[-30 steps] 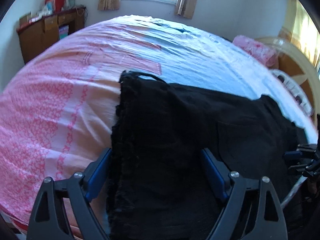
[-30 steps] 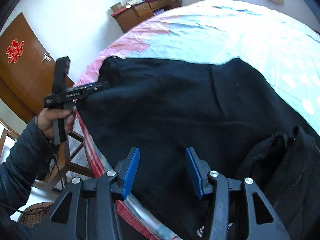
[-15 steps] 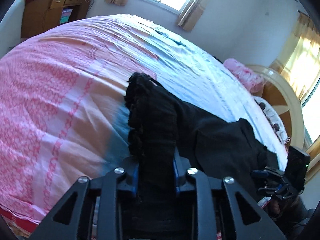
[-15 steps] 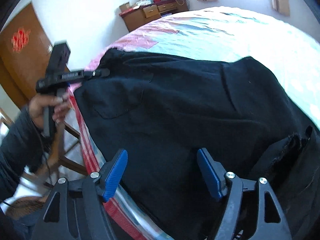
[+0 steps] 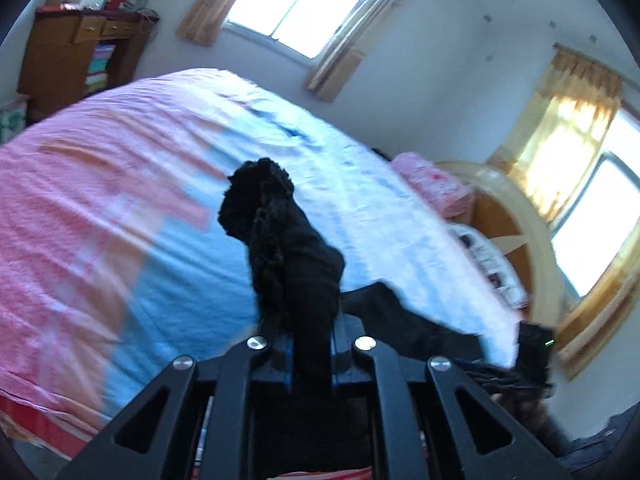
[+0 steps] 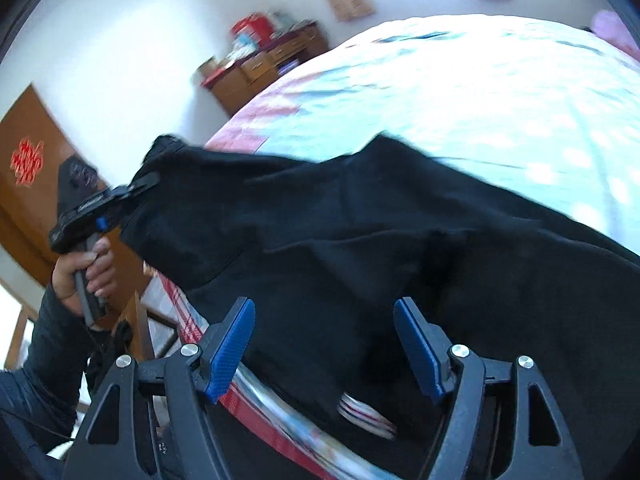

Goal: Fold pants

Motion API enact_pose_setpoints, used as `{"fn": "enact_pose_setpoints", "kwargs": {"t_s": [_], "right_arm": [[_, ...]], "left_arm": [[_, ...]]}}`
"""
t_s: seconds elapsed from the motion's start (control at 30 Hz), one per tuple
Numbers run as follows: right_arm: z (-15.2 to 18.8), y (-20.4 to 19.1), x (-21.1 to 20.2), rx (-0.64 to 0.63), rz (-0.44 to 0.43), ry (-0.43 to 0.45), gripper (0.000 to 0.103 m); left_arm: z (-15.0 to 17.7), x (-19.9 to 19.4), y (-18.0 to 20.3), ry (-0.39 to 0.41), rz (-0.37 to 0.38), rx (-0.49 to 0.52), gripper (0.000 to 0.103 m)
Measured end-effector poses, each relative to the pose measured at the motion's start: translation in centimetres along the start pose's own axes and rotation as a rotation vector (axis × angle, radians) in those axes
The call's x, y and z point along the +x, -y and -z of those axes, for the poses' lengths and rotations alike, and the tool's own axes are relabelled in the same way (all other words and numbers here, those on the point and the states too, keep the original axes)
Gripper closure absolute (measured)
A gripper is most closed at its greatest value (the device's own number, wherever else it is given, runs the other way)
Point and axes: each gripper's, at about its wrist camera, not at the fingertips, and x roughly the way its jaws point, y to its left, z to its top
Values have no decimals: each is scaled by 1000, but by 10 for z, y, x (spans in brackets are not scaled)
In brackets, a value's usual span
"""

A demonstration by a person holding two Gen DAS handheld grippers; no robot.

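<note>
Black pants [image 6: 360, 240] lie across the near edge of the bed [image 6: 480, 100], which has a pink and light blue cover. In the left wrist view my left gripper [image 5: 312, 328] is shut on a bunched end of the pants [image 5: 280, 232], and that end stands up above the jaws, off the bed. The right wrist view shows that same left gripper [image 6: 132, 192], held by a hand, at the pants' raised left corner. My right gripper [image 6: 324, 340] hangs open over the spread cloth near the bed's edge, its blue pads apart with nothing pinched.
A wooden cabinet [image 5: 76, 56] with clutter on top stands against the far wall. A pink pillow [image 5: 432, 184] and a curved headboard [image 5: 520, 248] are at the right. A brown door [image 6: 28, 168] and a wooden chair [image 6: 136, 320] are beside the bed's near side.
My left gripper went from open around the pants' end to shut on it and rose, lifting that end. My right gripper opened wider and shifted along the bed's edge.
</note>
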Motion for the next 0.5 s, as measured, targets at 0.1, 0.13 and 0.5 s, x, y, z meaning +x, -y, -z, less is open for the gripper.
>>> {"fn": "enact_pose_setpoints", "kwargs": {"t_s": [0.1,0.13,0.5], "right_arm": [[8,15,-32,44,19,52,30],[12,21,-43,63,32,71,30],[46,81,-112,294,165,210,30]], "left_arm": [[-8,8,29,5,64,6,91],[-9,12,40,3,81,13,91],[-3,71,182,-93,303,172,91]]}}
